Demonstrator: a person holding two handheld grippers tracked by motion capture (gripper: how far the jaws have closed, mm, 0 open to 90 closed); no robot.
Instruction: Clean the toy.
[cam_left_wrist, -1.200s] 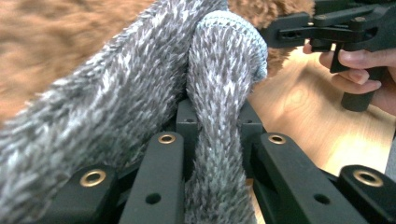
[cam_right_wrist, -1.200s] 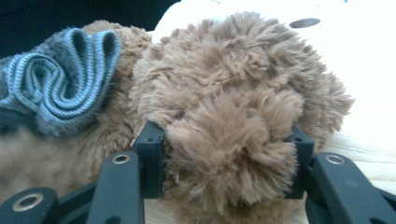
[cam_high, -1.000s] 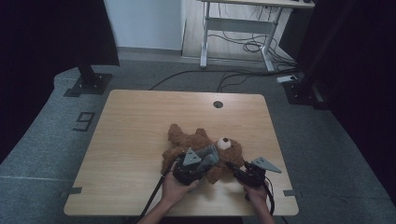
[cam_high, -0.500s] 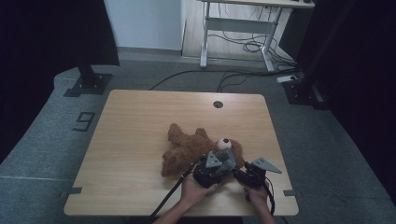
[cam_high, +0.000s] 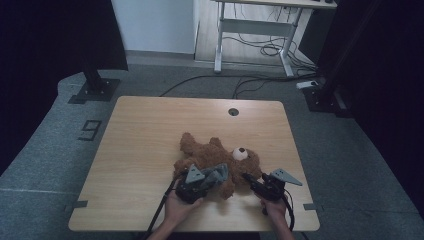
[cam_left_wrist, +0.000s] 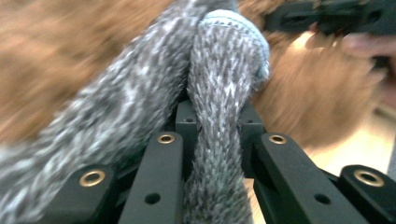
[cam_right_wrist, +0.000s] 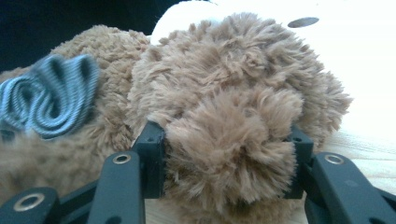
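Grey carpet surrounds a light wooden table, on which a brown teddy bear is seen lying on its back near the front edge, somewhat toward the front right corner, its white muzzle turned toward the right edge. Two hand-held grippers are brought in from the front edge. The left gripper is seen resting against the bear's lower body, and its jaws are closed almost fully on a grey knitted sock; in the left gripper view the knit is pinched tightly between the two black jaws and bulges above them, with brown fur blurred behind it. The same sock is seen bunched against the bear's body in the right gripper view. The right gripper is held at the bear's head side, close to the front right corner. Its jaws are partly closed around a plush brown limb of the bear, with fur pressed against both inner faces, so the limb is gripped rather than merely touched.
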